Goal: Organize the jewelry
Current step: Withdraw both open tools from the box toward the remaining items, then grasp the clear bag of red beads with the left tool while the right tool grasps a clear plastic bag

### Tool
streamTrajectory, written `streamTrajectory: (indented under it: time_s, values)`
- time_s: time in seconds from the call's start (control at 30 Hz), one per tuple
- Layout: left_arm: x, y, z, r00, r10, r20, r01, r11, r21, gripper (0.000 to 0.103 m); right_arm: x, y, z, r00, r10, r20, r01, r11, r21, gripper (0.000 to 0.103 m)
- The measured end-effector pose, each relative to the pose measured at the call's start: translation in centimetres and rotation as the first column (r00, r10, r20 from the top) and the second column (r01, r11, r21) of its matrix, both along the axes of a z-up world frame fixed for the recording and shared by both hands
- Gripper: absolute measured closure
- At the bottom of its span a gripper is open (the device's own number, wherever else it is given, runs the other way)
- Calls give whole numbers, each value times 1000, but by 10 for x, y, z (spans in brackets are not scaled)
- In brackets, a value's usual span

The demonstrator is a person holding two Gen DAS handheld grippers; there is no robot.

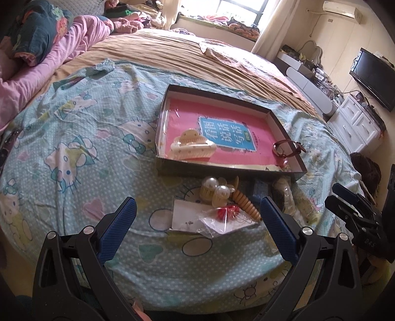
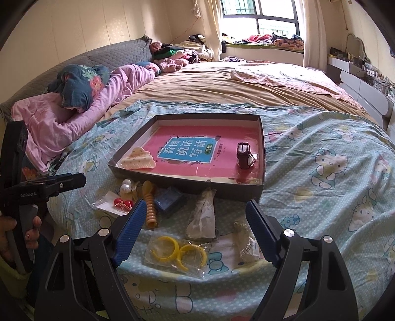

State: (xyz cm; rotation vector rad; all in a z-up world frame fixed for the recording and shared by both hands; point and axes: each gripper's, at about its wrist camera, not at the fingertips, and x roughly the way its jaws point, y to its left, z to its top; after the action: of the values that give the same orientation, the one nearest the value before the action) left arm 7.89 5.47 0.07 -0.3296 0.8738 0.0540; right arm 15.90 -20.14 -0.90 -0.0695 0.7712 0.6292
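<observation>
we see both claws spread wide and empty over the bed. our right gripper [image 2: 192, 232] hangs just above the clear bag of yellow plastic hoop earrings [image 2: 179, 251], which lies between its blue pads and slightly toward the camera; the bag's long axis runs roughly across the jaw gap, so we judge a straight drop and close would catch it. the right hand is nearer that bag. our left gripper [image 1: 197, 222] frames the white card with red heart earrings in clear film [image 1: 212, 217], right between its fingers, with the pearl-topped hair clips [image 1: 213, 191] and the ribbed orange wooden clip [image 1: 246, 205] just beyond.

the dark shallow cardboard box lid [image 2: 261, 153] sits ahead of both, holding a cream claw hair clip [image 2: 138, 160] and a dark red strap watch [image 2: 244, 155] on a pink book cover.

surface: soft, wrinkled cartoon-cat bedsheet [image 2: 333, 172], likely to give under a press. bedroom behind: pink quilt [image 2: 81, 118], window [image 2: 259, 22], white drawers [image 1: 358, 123].
</observation>
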Motion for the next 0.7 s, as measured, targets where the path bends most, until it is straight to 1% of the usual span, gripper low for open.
streamTrajectory:
  time_s: [0.13, 0.27, 0.43, 0.5, 0.6, 0.67, 0.7]
  values:
    - [-2, -2, -7, 1000, 1, -20, -2, 1000, -14, 10, 3, -3, -4, 1000, -5, -9, 5, 1000, -1, 22]
    - [-5, -8, -15, 999, -24, -47, 22, 999, -43, 10, 5, -4, -7, 1000, -9, -18, 9, 1000, -4, 22]
    - [-9, -14, -26, 996, -59, -67, 53, 994, -95, 10, 8, -2, -17, 999, 0, -36, -1, 1000, -30, 22]
    - [-8, -16, -30, 995, -75, -71, 65, 989, -135, 10, 10, 0, -22, 999, 8, -49, -10, 999, -40, 22]
    - [-7, -21, -34, 993, -98, -73, 85, 983, -161, 14, 13, 5, -31, 997, 20, -69, -24, 998, -59, 23]
    - [-5, -25, -37, 991, -110, -73, 95, 979, -182, 21, 14, 8, -37, 996, 27, -82, -32, 997, -63, 28]
    - [-3, -25, -38, 991, -113, -74, 97, 976, -194, 22, 15, 10, -40, 996, 32, -87, -38, 997, -65, 29]
